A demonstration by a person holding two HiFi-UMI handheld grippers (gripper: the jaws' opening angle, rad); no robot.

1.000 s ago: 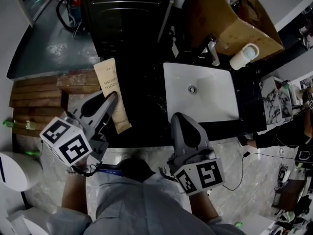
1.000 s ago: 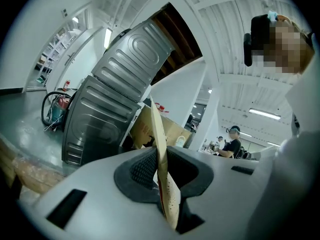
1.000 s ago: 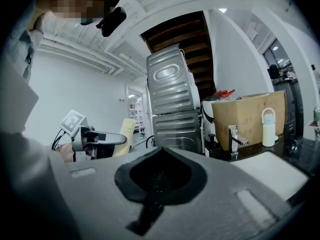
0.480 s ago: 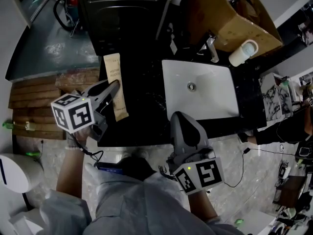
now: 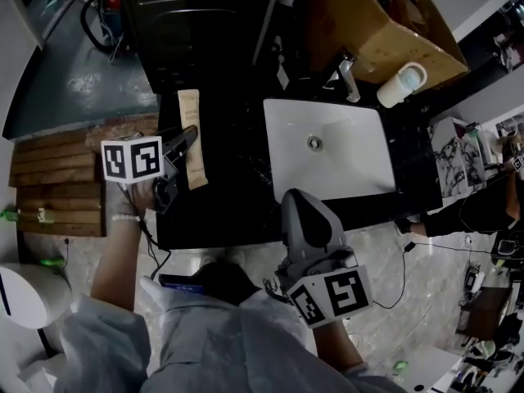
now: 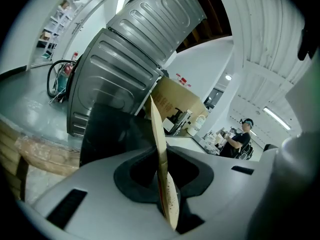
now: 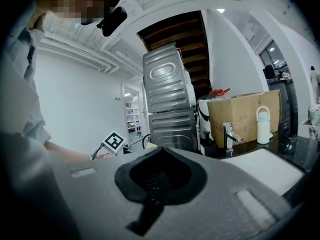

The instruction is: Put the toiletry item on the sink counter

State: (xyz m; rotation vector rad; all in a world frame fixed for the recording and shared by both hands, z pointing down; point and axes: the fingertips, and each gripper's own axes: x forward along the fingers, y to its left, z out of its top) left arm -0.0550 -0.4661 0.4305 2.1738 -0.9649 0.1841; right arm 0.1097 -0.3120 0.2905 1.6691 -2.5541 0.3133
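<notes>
With the left claw (image 5: 189, 134), pinches a flat tan sachet (image 5: 190, 108) between both pads, roughly at mid-length. Holds it thin edge upward, a papery, matte strip with faint print and a speckled lower end. Keeps it over the left part of the counter (image 5: 237, 199), a glossy black slab; cannot tell whether it touches the surface. Reaches forward and out to the left with a pale grey sleeve (image 5: 98, 334), arm nearly straight, hand tucked under the marker cube (image 5: 132, 159).

With the right claw (image 5: 295, 201), grips nothing: smooth grey jaws closed on each other, ribbed black pads meeting. Stays close to the body, pointing forward over the counter's near edge toward the basin (image 5: 336, 158), white, rectangular and shallow. Behind the basin: a chrome tap (image 5: 347, 76), a rounded white flask (image 5: 401, 86) and a brown cardboard box (image 5: 385, 31). Beyond the sachet: a ribbed dark metal appliance (image 5: 205, 23). Left of the counter: rough wooden slats (image 5: 49, 178).
</notes>
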